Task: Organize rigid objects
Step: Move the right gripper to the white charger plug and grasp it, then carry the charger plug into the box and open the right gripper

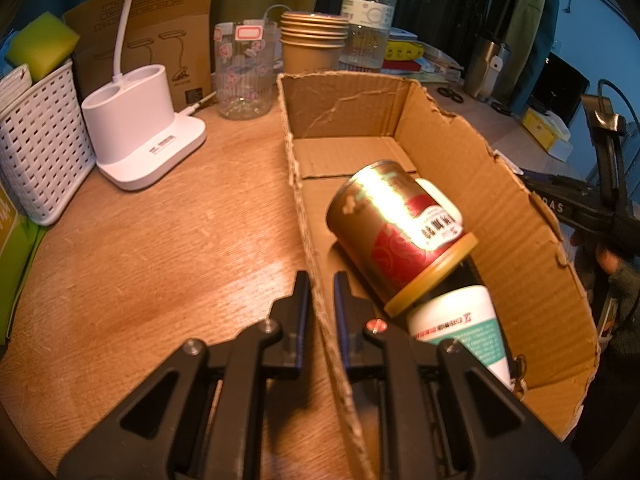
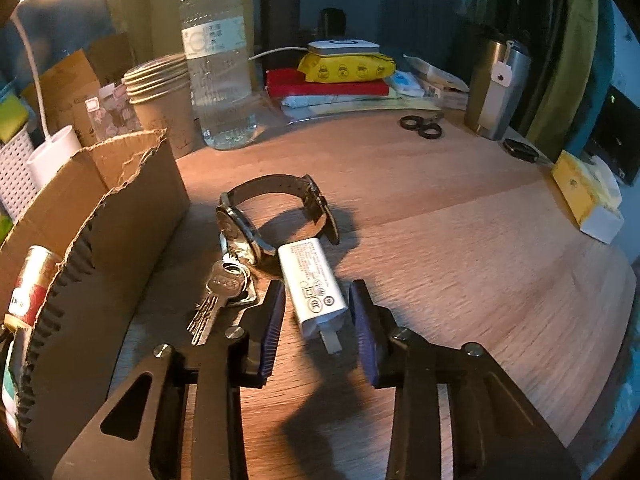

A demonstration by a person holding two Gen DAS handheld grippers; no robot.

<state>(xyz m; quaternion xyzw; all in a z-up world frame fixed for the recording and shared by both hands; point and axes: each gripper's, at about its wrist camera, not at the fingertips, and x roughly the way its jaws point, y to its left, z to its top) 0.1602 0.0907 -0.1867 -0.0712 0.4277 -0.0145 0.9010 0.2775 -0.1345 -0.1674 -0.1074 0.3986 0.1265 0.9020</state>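
One cardboard box (image 1: 460, 168) stands on the table (image 1: 168, 248) and holds two containers — a gold-and-red can (image 1: 384, 232) lying tilted on a white-and-teal bottle (image 1: 460, 324), their print too blurred to read; the left gripper (image 1: 321, 280) has its jaws clamped on the box's near wall; beside the box lie one watch (image 2: 260, 220), one bunch of keys (image 2: 218, 296) and one white charger (image 2: 314, 288); the right gripper (image 2: 318, 300) straddles the charger — jaws apart, not pressing it.
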